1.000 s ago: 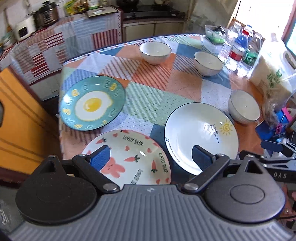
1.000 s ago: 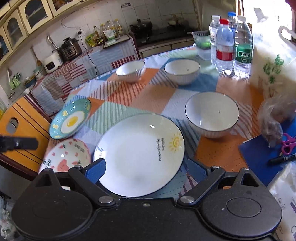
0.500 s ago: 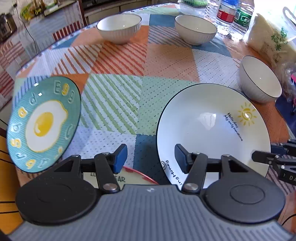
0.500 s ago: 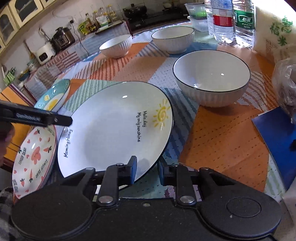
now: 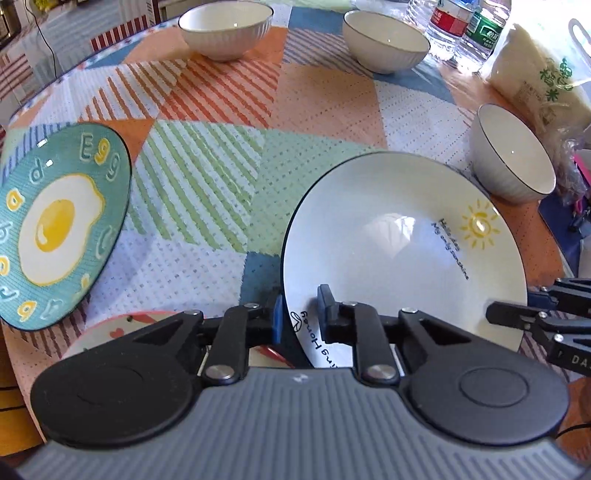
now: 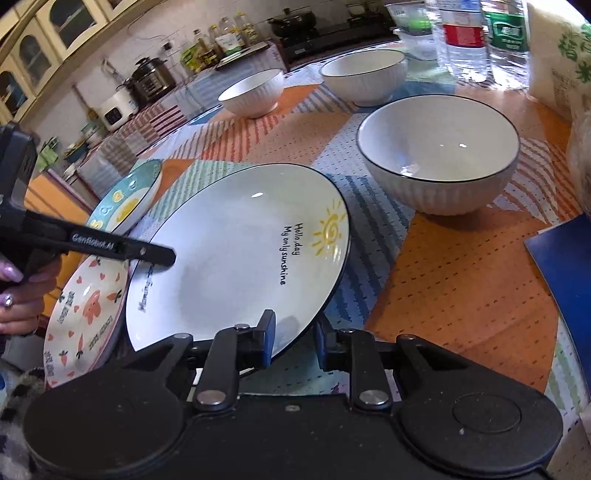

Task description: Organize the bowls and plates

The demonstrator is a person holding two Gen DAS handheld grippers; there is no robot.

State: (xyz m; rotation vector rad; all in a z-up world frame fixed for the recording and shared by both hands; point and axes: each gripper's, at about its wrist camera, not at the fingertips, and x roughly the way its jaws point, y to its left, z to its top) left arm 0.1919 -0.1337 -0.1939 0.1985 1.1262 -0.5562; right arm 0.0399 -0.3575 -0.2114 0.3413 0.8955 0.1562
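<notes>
A large white plate with a sun drawing (image 5: 406, 254) (image 6: 236, 258) is tilted, its left edge over the pink carrot plate (image 6: 86, 314) (image 5: 122, 328). My left gripper (image 5: 299, 314) is shut on the white plate's near-left rim. My right gripper (image 6: 293, 338) is shut on its near-right rim. A teal egg plate (image 5: 59, 225) (image 6: 127, 197) lies to the left. Three white ribbed bowls stand on the table: one near right (image 5: 513, 155) (image 6: 439, 151), two at the back (image 5: 225, 26) (image 5: 386, 40).
The round table has a patchwork cloth (image 5: 221, 122). Water bottles (image 5: 465, 29) and a white plastic bag (image 5: 543, 81) stand at the back right. A blue book (image 6: 561, 258) lies at the right edge. Kitchen counters with appliances (image 6: 147, 77) are behind.
Both grippers have closed onto the white sun plate's rim. The plate has tilted up and shifted left, partly over the pink carrot plate.
</notes>
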